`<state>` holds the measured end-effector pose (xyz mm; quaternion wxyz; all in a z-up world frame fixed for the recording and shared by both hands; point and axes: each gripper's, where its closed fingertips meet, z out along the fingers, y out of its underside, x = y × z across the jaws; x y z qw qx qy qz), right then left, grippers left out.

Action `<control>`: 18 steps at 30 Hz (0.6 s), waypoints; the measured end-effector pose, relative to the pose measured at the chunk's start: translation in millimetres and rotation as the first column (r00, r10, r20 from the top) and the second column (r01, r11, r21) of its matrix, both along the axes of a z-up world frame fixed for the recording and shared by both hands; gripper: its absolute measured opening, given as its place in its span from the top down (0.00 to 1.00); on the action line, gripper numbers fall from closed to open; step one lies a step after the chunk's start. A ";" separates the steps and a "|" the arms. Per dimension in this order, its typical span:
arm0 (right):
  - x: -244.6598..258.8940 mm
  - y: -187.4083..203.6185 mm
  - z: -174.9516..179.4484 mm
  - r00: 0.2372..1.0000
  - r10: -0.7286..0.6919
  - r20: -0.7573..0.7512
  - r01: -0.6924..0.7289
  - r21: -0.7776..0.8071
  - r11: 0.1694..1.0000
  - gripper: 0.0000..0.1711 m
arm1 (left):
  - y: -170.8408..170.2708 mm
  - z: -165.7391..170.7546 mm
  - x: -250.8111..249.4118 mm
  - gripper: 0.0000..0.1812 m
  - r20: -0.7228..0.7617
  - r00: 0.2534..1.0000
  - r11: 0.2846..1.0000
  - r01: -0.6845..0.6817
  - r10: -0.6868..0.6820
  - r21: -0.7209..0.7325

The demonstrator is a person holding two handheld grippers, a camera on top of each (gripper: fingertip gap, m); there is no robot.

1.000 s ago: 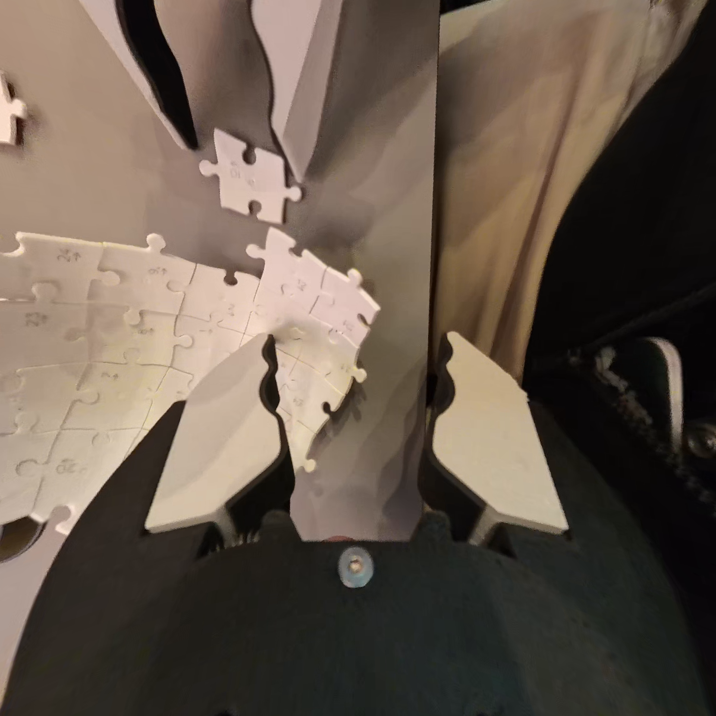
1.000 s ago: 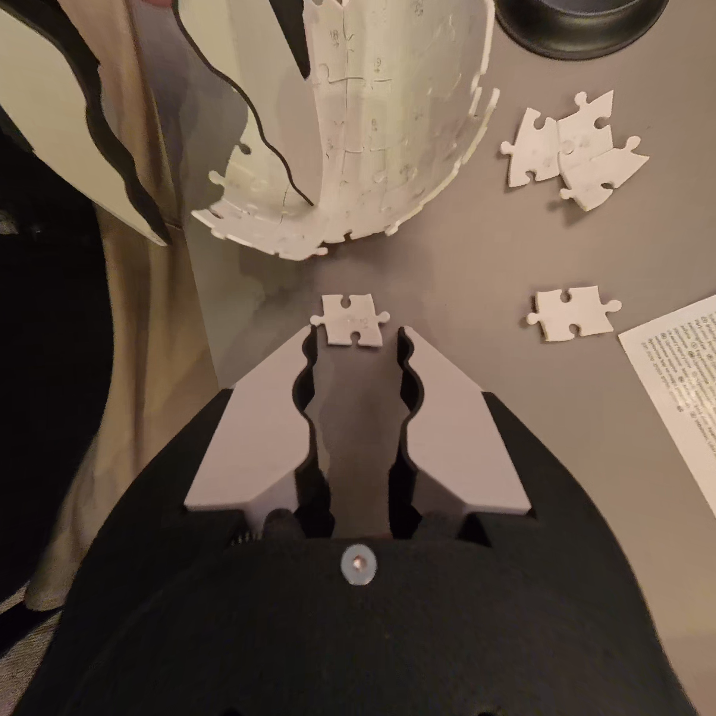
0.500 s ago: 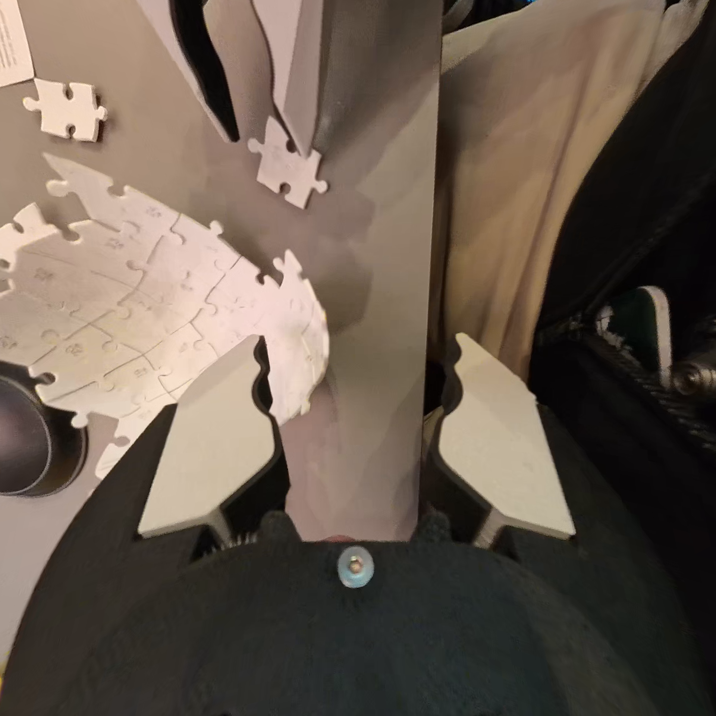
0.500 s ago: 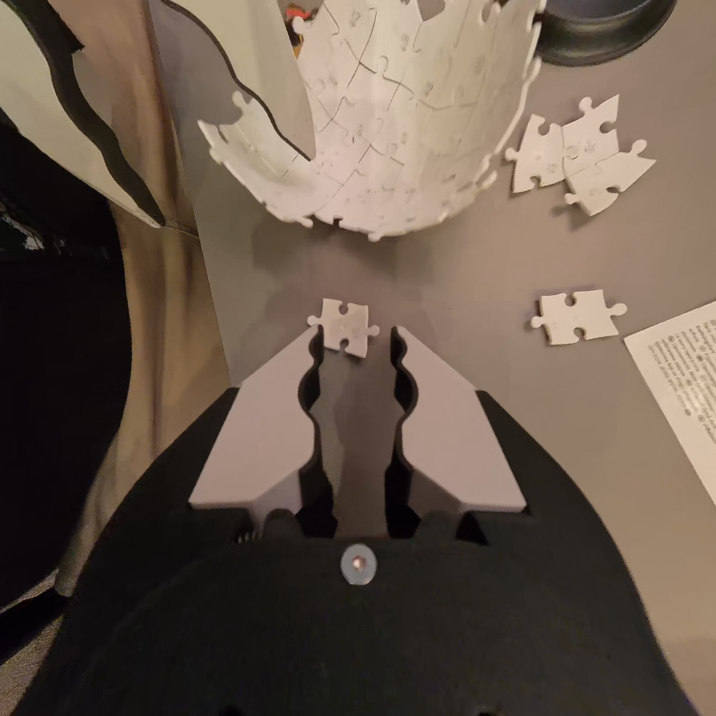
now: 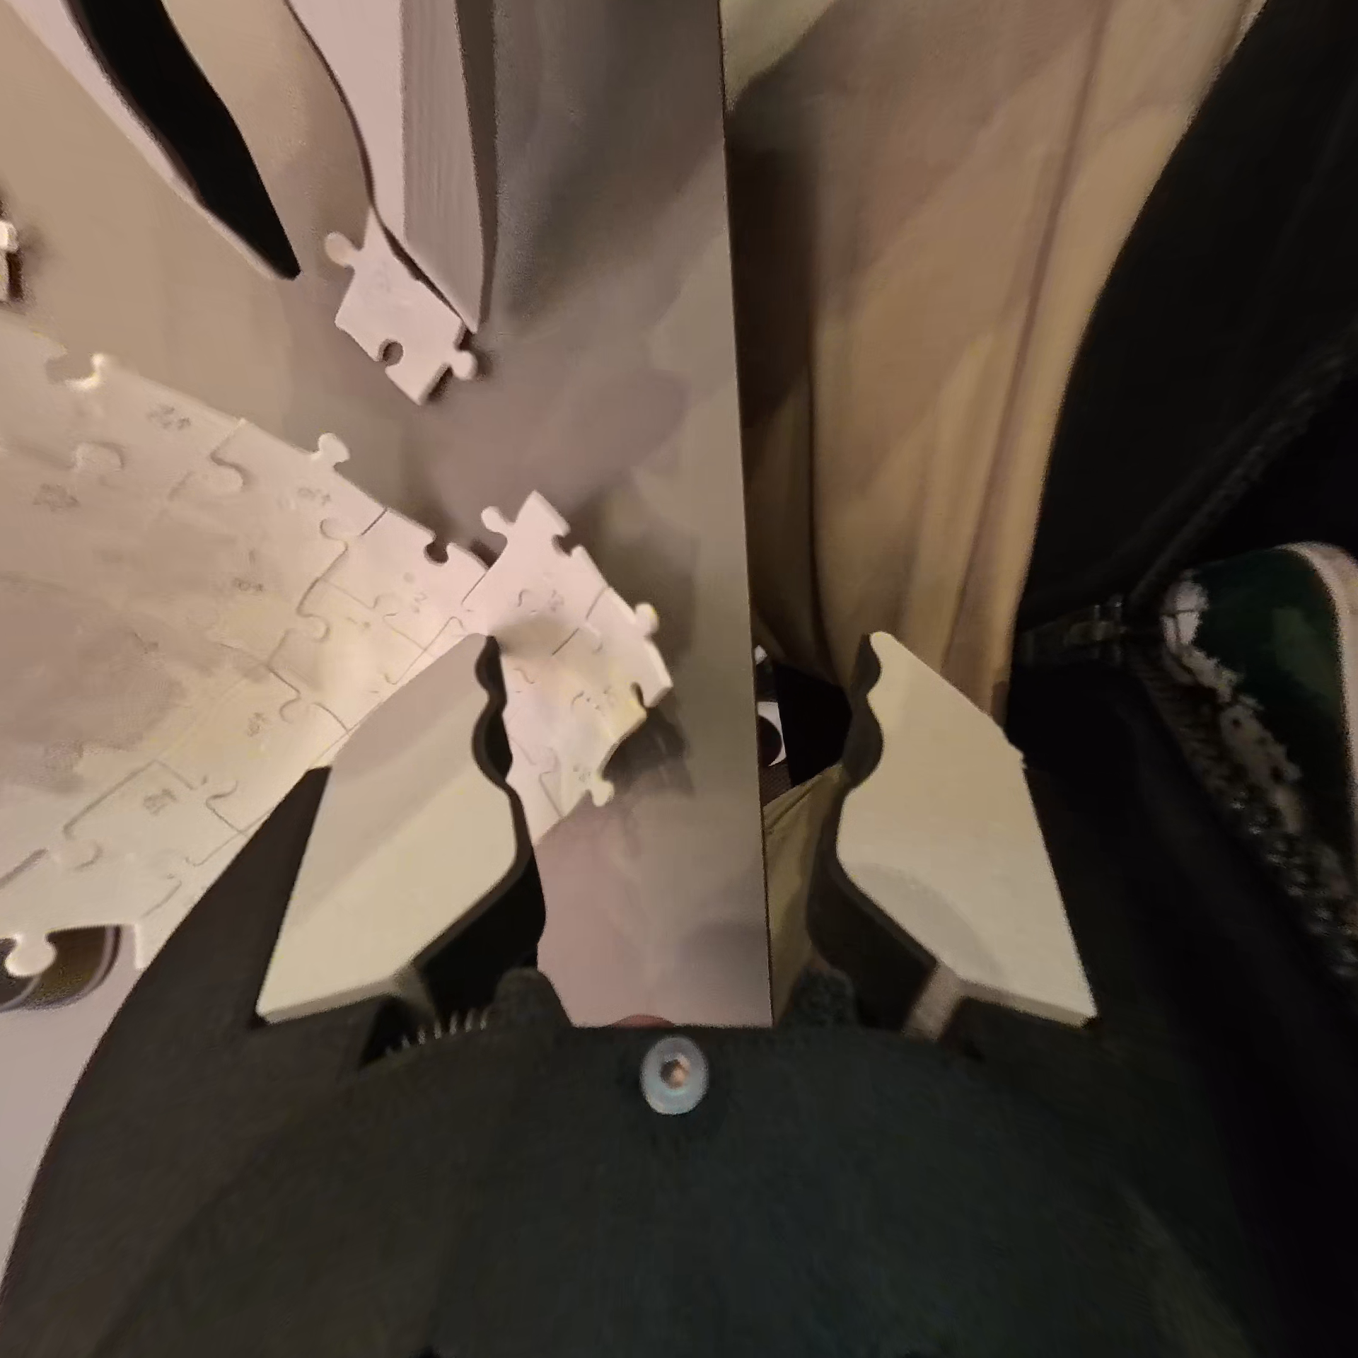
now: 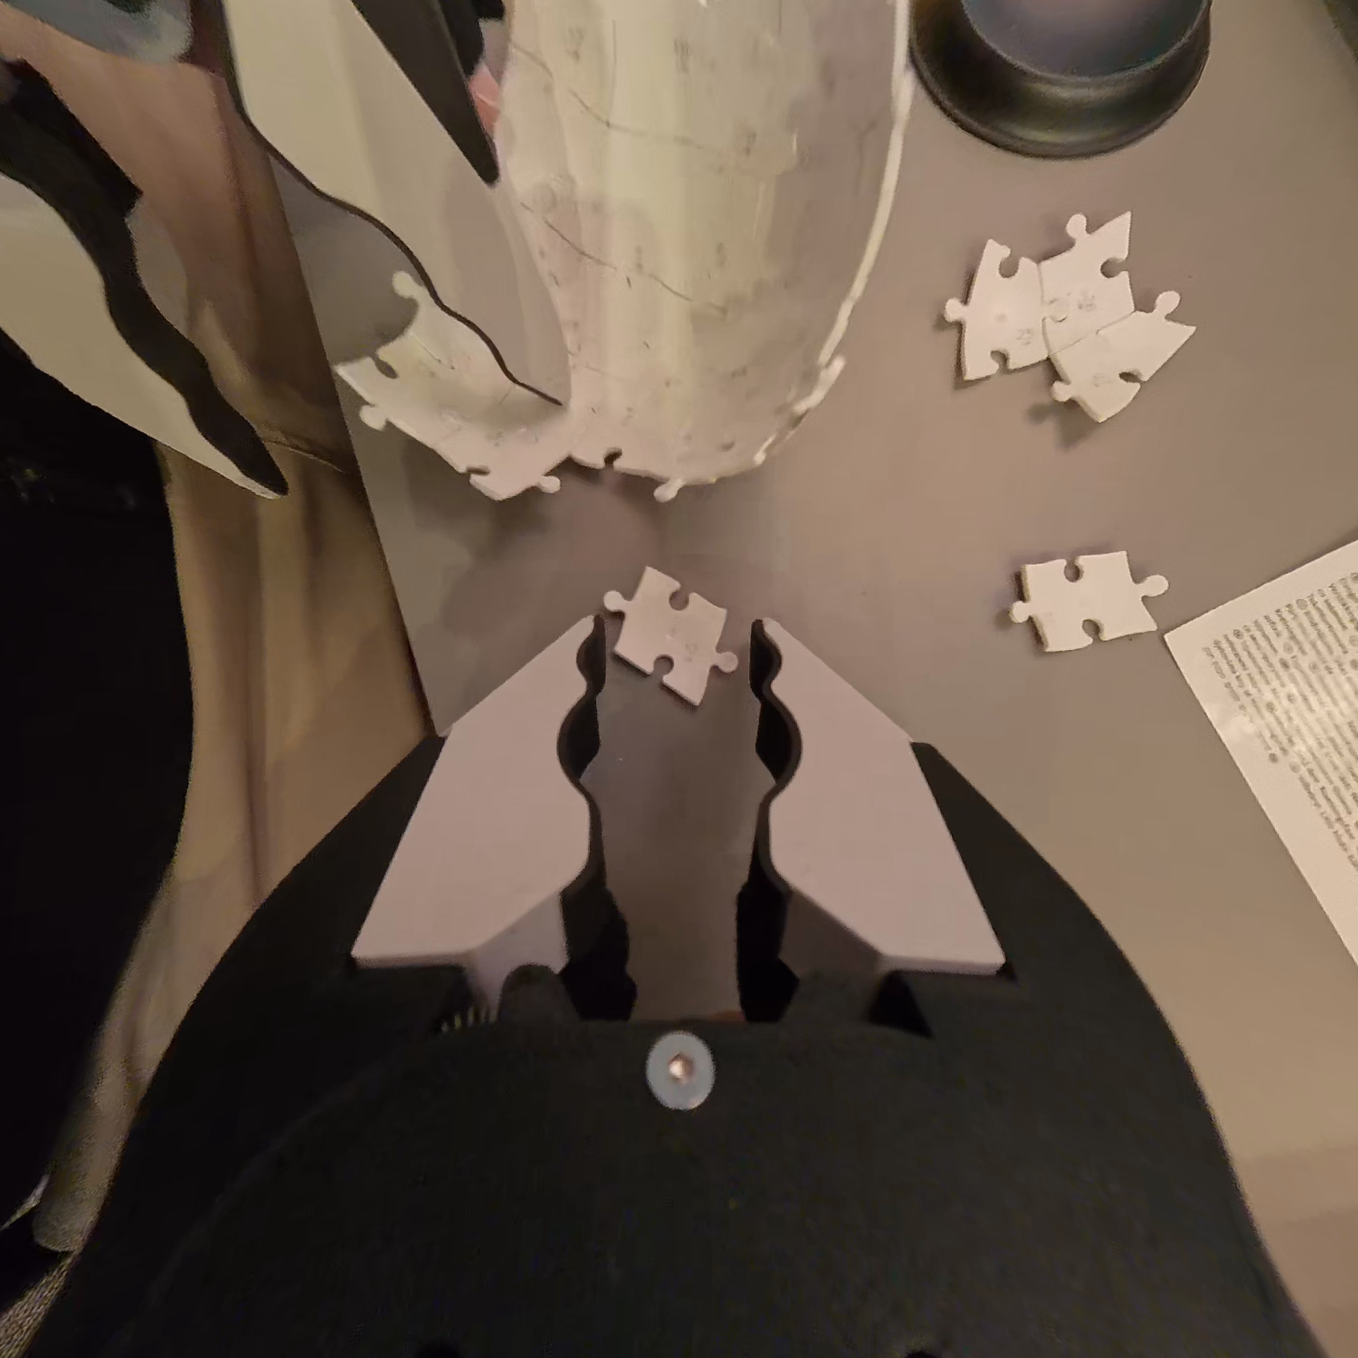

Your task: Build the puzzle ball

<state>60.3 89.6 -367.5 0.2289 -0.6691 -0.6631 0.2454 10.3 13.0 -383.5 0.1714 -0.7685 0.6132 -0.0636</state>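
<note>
The white half-built puzzle ball shell (image 6: 698,257) rests on the grey table (image 6: 882,514). It also shows in the left wrist view (image 5: 220,624). My left gripper (image 5: 676,647) is wide open at the shell's near rim. Its left finger (image 5: 411,845) lies over the shell and its right finger hangs past the table edge. My right gripper (image 6: 676,624) is open, with a loose white puzzle piece (image 6: 672,636) lying flat on the table between its fingertips. In the left wrist view that piece (image 5: 400,323) sits at the right gripper's fingertips (image 5: 448,242).
A black round stand (image 6: 1058,73) is at the far right. Three joined pieces (image 6: 1065,316), another loose piece (image 6: 1084,599) and a printed sheet (image 6: 1286,698) lie to the right. The table edge (image 5: 735,514) runs beside a person's beige trousers (image 5: 918,294) and a shoe (image 5: 1286,624).
The loose piece has turned clockwise between my right fingertips. The shell has tipped and shifted with my left gripper at its rim. Both grippers stay open.
</note>
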 end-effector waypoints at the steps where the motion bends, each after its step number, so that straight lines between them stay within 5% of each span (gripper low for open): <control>1: -1.3 -2.3 3.4 1.000 0.007 -0.013 -0.007 0.000 1.000 0.78 | -0.5 -0.5 0.0 0.50 -0.004 1.000 1.000 0.001 -0.001 0.000; 8: -8.7 -20.2 17.2 0.994 0.082 -0.072 -0.085 -0.045 0.995 0.82 | -0.1 -1.7 0.6 0.49 -0.019 1.000 1.000 0.001 -0.001 0.018; 18: 16.1 78.9 11.8 0.969 -0.239 -0.061 0.241 0.025 0.970 0.75 | 4.7 -2.9 -2.3 0.48 -0.026 0.999 0.999 -0.029 0.029 0.031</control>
